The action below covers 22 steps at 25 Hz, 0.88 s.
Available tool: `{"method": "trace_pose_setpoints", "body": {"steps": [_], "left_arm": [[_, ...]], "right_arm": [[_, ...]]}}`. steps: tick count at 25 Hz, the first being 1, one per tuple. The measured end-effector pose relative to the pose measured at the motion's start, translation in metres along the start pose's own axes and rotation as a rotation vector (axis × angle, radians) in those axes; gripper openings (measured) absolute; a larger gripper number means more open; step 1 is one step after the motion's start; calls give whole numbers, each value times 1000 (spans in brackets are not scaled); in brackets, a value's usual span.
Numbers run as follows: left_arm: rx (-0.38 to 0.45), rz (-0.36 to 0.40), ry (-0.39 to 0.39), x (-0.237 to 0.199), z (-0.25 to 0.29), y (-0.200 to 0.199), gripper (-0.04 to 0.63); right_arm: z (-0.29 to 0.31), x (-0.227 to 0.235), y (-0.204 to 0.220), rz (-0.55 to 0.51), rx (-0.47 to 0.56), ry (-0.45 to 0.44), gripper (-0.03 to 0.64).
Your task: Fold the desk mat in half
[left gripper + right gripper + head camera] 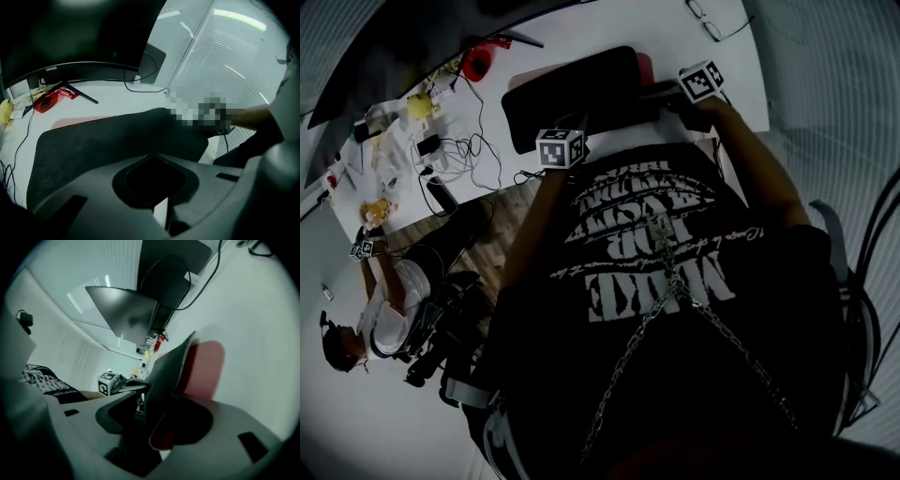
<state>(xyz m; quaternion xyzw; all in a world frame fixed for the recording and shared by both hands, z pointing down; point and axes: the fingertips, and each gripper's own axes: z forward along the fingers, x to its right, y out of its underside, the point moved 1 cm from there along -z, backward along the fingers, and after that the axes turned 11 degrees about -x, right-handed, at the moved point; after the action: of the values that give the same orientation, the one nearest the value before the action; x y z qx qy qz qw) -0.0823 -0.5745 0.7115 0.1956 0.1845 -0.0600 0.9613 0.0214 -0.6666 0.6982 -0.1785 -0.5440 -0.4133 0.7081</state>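
A white desk [619, 23] is filling the top of the head view, and the wearer's dark-shirted torso is taking up the centre and lower right. The desk mat [572, 94] is lying on the desk at upper centre, its long axis running left to right across the frame. A black face is showing on top, with a pink strip peeking out along its far and right edges, so it is looking doubled over, or close to it.

The right gripper [159, 401] is sitting at the mat's right-hand end. In the right gripper view its jaws are standing wide apart. The mat's stitched edge, black on one side and pink on the other, is passing between them without being pressed.

The left gripper [152, 155] is sitting at the mat's near long edge, in its left half. Its jaws are closed together, tips right against the black surface. Whether they are pinching any of it is not showing.

By my judgement the right gripper is the nearer one to the loose edge, which is lying straight ahead inside its jaws.

A pair of glasses [705, 19] is resting at the upper right.
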Motion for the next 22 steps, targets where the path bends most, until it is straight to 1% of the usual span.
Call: {"method": "trace_pose_setpoints", "body": {"steps": [2, 3, 4, 6, 7, 8, 10, 11, 12, 13, 14, 16, 17, 18, 19, 21, 22], "left_arm": [[-8, 8, 18, 0, 0, -1, 8], [-17, 13, 26, 1, 0, 0, 8], [-29, 20, 32, 2, 1, 1, 8], [-48, 40, 43, 2, 2, 2, 8], [-50, 46, 49, 2, 3, 2, 9], [-49, 49, 55, 1, 3, 3, 8], [-43, 50, 65, 1, 4, 3, 8], [-42, 55, 67, 0, 4, 3, 8], [-42, 63, 69, 0, 5, 2, 8], [-42, 70, 72, 0, 5, 2, 8], [-42, 75, 76, 1, 5, 3, 8], [-42, 86, 82, 3, 3, 3, 9], [-44, 97, 83, 5, 2, 4, 8], [-46, 111, 83, 7, 1, 5, 8], [-50, 124, 84, 9, 1, 6, 9], [-57, 142, 90, 11, 2, 9, 8], [-60, 146, 92, 12, 2, 11, 9]], "right_arm": [[-2, 8, 1, -7, -40, 72, 204], [-1, 9, 4, -2, -67, 84, 204], [-1, 5, 6, 20, -75, 52, 204], [-5, -9, 7, 86, -55, -53, 204], [-8, -10, 12, 104, -66, -69, 204], [-8, -7, 23, 108, -106, -54, 204], [-4, 7, 56, 97, -230, 8, 204], [0, 13, 70, 81, -270, 34, 204], [4, 16, 76, 61, -269, 48, 204], [7, 16, 75, 44, -225, 43, 204], [9, 11, 67, 38, -150, 12, 204], [12, -7, 41, 54, 13, -91, 204], [13, -13, 29, 55, 66, -113, 204], [15, -13, 20, 42, 86, -90, 204], [18, -9, 14, 18, 75, -34, 204], [25, 5, 12, -34, -9, 93, 204], [27, 12, 14, -52, -59, 142, 204]]}}
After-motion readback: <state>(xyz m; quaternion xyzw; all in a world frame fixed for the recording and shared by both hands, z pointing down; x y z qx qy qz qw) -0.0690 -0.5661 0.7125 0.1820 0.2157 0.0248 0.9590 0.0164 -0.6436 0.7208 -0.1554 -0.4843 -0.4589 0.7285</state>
